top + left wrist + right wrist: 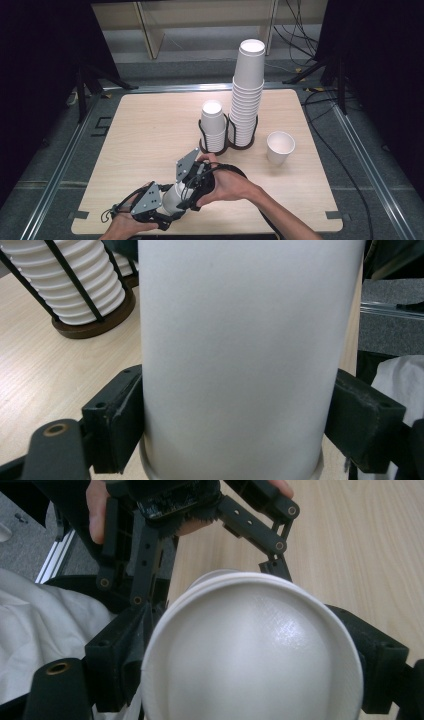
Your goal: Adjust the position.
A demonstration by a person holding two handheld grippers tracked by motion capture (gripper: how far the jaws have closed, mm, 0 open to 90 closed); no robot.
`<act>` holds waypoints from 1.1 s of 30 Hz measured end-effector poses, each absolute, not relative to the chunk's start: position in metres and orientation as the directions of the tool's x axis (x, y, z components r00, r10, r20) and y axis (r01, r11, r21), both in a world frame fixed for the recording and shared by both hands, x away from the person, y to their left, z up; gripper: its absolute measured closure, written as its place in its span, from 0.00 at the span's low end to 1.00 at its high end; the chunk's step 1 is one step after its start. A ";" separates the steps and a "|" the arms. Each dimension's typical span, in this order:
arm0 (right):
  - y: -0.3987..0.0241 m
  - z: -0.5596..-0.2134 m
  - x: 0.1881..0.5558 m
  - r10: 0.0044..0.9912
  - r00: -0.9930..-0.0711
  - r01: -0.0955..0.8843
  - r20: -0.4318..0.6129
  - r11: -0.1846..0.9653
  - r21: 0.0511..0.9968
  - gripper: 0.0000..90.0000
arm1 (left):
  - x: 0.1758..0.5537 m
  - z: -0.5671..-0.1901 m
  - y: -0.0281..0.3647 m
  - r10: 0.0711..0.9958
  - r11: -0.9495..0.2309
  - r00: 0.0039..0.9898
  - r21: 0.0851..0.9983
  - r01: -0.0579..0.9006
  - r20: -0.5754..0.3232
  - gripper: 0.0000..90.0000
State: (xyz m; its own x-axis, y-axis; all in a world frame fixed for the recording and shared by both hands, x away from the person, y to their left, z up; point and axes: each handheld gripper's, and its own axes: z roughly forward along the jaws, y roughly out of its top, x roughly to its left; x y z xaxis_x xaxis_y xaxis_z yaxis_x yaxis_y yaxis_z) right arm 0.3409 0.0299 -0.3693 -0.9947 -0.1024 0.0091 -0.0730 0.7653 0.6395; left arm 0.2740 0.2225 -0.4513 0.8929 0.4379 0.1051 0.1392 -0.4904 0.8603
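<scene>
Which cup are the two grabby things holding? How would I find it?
Start at the wooden table and look at its near edge, in front of the two racks of stacked cups. There a white paper cup lies sideways between the left tongs and right tongs. Unlike the lone upright cup, it is gripped from both ends.

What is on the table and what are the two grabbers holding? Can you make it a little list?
table: light wood
held thing: white paper cups, nested, lying between both grippers
left gripper: shut on the cups' side
right gripper: jaws on either side of the cups near the rim
rack: dark wire holder with a short stack and a tall stack
loose cup: upright, right of the rack
</scene>
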 end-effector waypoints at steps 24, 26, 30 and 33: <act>0.019 -0.374 0.344 -0.105 -0.994 -0.084 -0.008 0.737 0.671 0.26 | 0.277 -0.454 0.226 0.448 -0.384 0.893 0.913 0.139 0.052 0.14; 0.016 -0.374 0.344 -0.094 -0.996 -0.076 -0.010 0.724 0.685 0.26 | 0.277 -0.452 0.226 0.448 -0.372 0.892 0.919 0.132 0.054 0.14; 0.007 -0.372 0.345 -0.076 -0.997 -0.053 0.001 0.699 0.713 0.26 | 0.277 -0.450 0.228 0.450 -0.326 0.892 0.937 0.124 0.038 0.13; 0.001 -0.370 0.344 -0.065 -0.997 -0.018 0.034 0.671 0.741 0.26 | 0.276 -0.447 0.229 0.449 -0.292 0.893 0.951 0.101 0.043 0.12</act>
State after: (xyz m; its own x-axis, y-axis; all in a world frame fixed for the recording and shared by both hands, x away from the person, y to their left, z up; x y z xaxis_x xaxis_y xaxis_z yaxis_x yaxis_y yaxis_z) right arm 0.3435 0.0009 -0.3698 -0.9973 -0.0646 0.0343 -0.0180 0.6709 0.7413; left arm 0.2762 0.2286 -0.4471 0.8927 0.4486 0.0427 0.1015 -0.2925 0.9509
